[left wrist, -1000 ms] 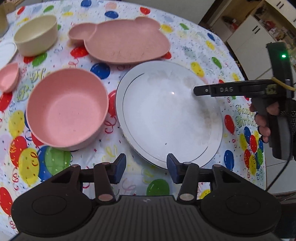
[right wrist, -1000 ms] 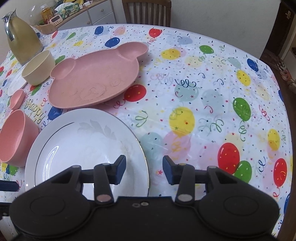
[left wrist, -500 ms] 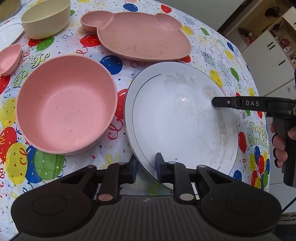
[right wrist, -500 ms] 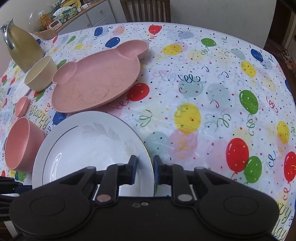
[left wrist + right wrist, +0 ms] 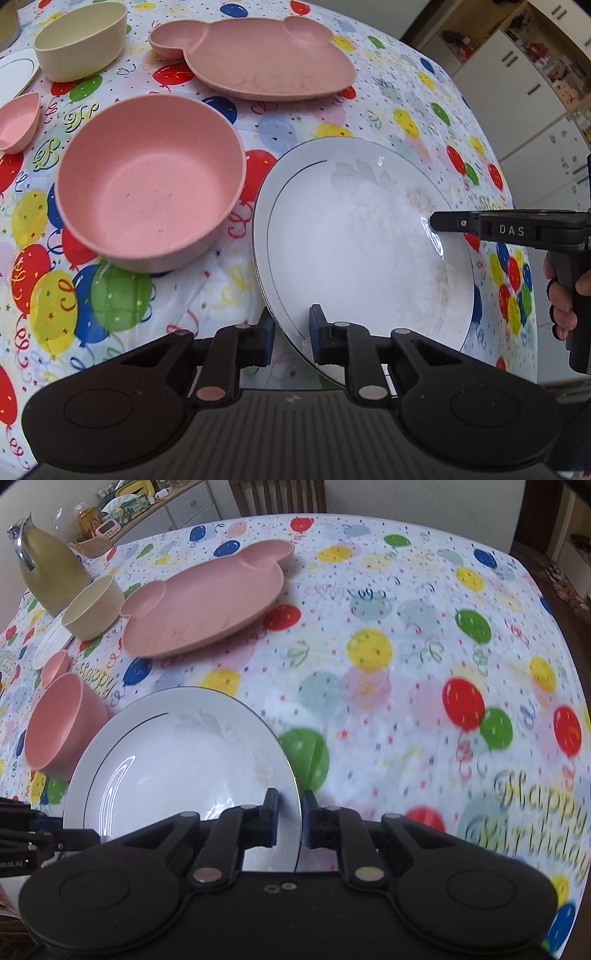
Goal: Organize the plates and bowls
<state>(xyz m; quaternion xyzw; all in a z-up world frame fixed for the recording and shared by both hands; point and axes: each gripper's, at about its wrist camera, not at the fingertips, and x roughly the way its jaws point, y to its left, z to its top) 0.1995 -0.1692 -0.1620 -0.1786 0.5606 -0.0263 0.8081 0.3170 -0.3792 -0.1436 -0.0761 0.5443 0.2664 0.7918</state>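
A white plate (image 5: 354,251) with a thin dark ring lies between both grippers, over the balloon tablecloth. My left gripper (image 5: 290,334) is shut on its near rim. My right gripper (image 5: 290,818) has the plate's (image 5: 177,768) right rim between its pads, and its jaws are closing on it. In the left wrist view, the right gripper (image 5: 436,223) reaches over the plate's far edge, held by a hand. Left of the plate stands a pink bowl (image 5: 147,181). Behind it lies a pink mouse-shaped plate (image 5: 266,59).
A cream bowl (image 5: 81,40), a small pink dish (image 5: 18,123) and a small white plate (image 5: 13,74) sit at the far left. A pale green jug (image 5: 48,572) stands behind them. A chair (image 5: 277,494) stands at the table's far side. The tablecloth (image 5: 406,646) to the right is bare.
Both grippers went from open to shut on the white plate's rim. The plate has shifted across the tablecloth with them, away from the pink bowl.
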